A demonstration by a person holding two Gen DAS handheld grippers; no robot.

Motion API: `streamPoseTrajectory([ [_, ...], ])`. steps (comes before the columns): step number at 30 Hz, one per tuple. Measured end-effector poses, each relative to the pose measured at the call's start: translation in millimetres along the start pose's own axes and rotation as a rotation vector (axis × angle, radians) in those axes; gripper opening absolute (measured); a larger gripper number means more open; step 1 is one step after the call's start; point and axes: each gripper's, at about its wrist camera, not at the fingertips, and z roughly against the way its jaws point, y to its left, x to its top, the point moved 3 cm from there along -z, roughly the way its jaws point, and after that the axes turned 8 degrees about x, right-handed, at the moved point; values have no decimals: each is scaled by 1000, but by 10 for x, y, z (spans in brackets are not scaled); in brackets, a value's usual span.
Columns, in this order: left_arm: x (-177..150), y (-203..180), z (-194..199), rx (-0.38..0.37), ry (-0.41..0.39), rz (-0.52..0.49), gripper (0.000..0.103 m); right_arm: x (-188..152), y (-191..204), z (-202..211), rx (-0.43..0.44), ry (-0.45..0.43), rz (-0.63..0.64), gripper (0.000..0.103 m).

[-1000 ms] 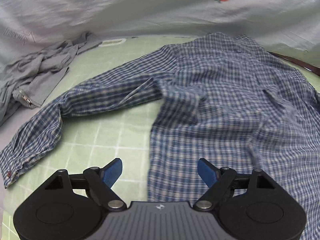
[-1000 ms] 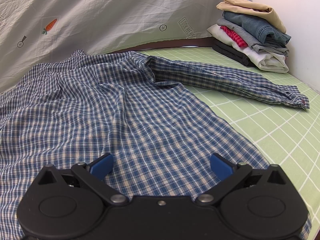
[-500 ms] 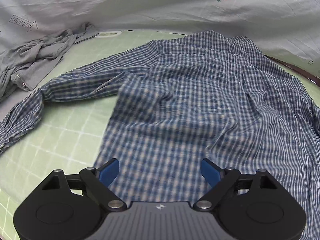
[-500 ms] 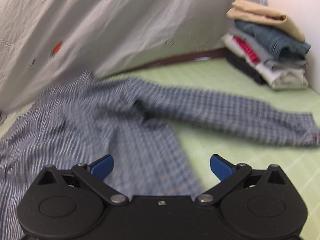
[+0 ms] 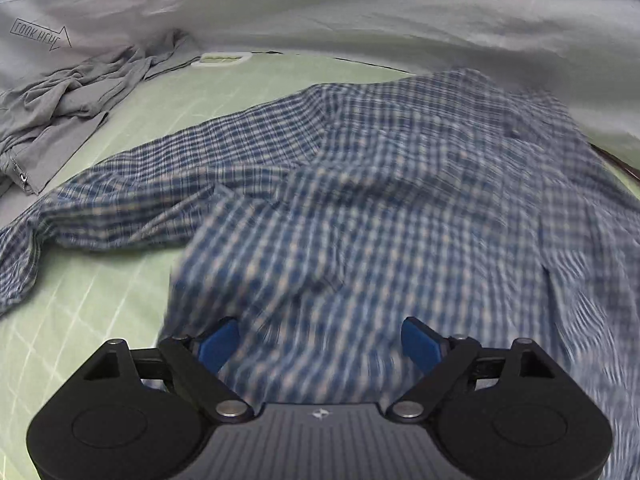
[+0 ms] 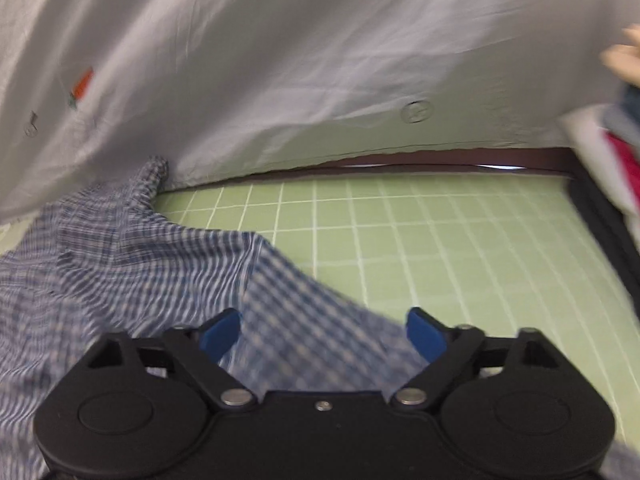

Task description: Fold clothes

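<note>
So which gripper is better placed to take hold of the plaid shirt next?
Probably the right. The right gripper is open with a raised fold of the plaid shirt running between its fingers. The left gripper, also open, faces only broad, blurred cloth.

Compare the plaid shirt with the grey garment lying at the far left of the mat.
The plaid shirt is blue-and-white checked; the grey garment is plain grey. The plaid shirt is spread wide over the green mat, one sleeve stretched out, while the grey garment lies crumpled in a heap. The plaid shirt reaches between the open fingers of the left gripper; the grey garment lies far from it. Both are unfolded and rest on the mat.
</note>
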Motion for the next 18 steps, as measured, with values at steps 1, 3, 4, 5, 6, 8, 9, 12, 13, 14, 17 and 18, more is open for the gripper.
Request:
streamPoseTrajectory([
  [1, 39, -13, -52, 8, 5, -7, 89, 51, -12, -118, 28, 17, 15, 74],
  [3, 104, -22, -139, 19, 10, -18, 94, 116, -16, -311, 96, 69, 55, 64],
  [4, 139, -17, -167, 20, 7, -14, 95, 142, -17, -394, 116, 96, 75, 48],
  [5, 175, -10, -200, 15, 8, -6, 96, 165, -12, -446, 132, 105, 97, 27],
  [6, 212, -3, -232, 10, 8, 4, 98, 187, -6, -495, 147, 111, 119, 19],
  [8, 277, -18, -291, 19, 0, 12, 101, 250, -36, -569, 160, 116, 146, 3],
  [9, 310, -28, -321, 22, -6, 13, 103, 289, -68, -608, 151, 108, 153, 2],
  [12, 414, -42, -410, 21, -33, 16, 103, 414, -183, -743, 105, 97, 151, 1],
  [13, 443, -63, -429, 18, -40, 12, 103, 462, -233, -786, 95, 91, 141, 1],
  [14, 467, -76, -446, 14, -47, 7, 103, 493, -243, -819, 90, 88, 138, 1],
  [17, 536, -106, -496, 8, -63, -2, 103, 563, -237, -901, 71, 83, 141, 4],
  [18, 552, -101, -504, 7, -58, -3, 103, 576, -231, -901, 36, 86, 147, 8],
])
